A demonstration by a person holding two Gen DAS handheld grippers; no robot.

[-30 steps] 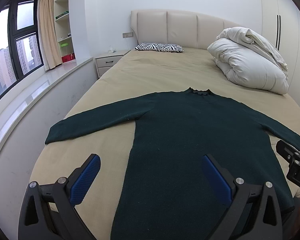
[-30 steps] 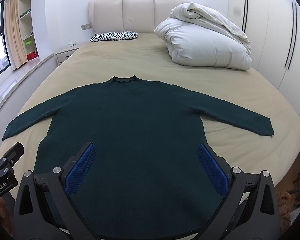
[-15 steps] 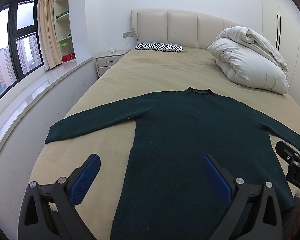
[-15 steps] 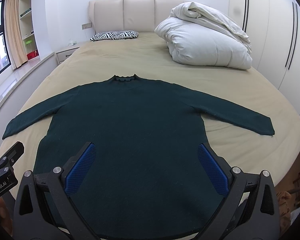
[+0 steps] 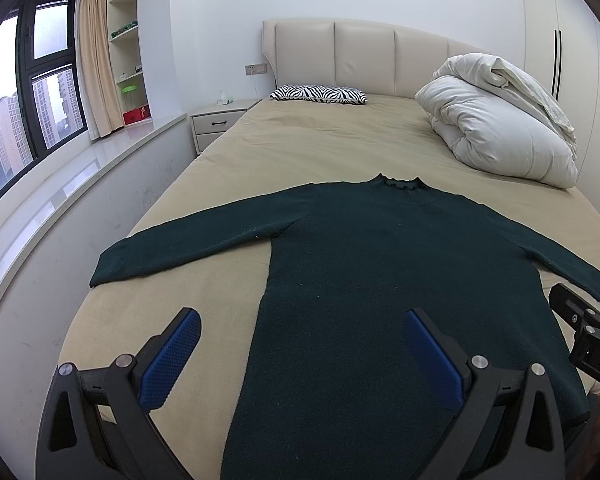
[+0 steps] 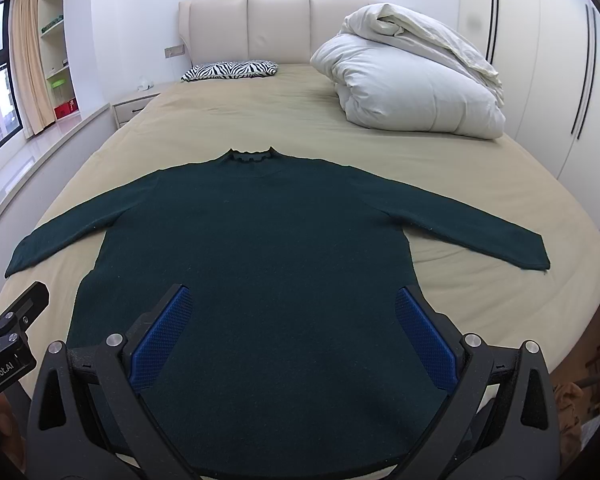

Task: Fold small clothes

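On the bed (image 6: 480, 168), one sweater (image 6: 260, 232), left gripper (image 5: 300, 344), right gripper (image 6: 292, 324), both agape.

My two fisheye views both sit low at the foot of the bed (image 5: 340, 148), facing the headboard (image 6: 278, 28). The left wrist view looks from left of centre over the sweater (image 5: 380, 280), taking in the window (image 5: 32, 92). The right wrist view sits further right, close above the hem. Both share the sweater, the zebra pillow (image 6: 230, 70) and the white duvet (image 5: 500, 132).
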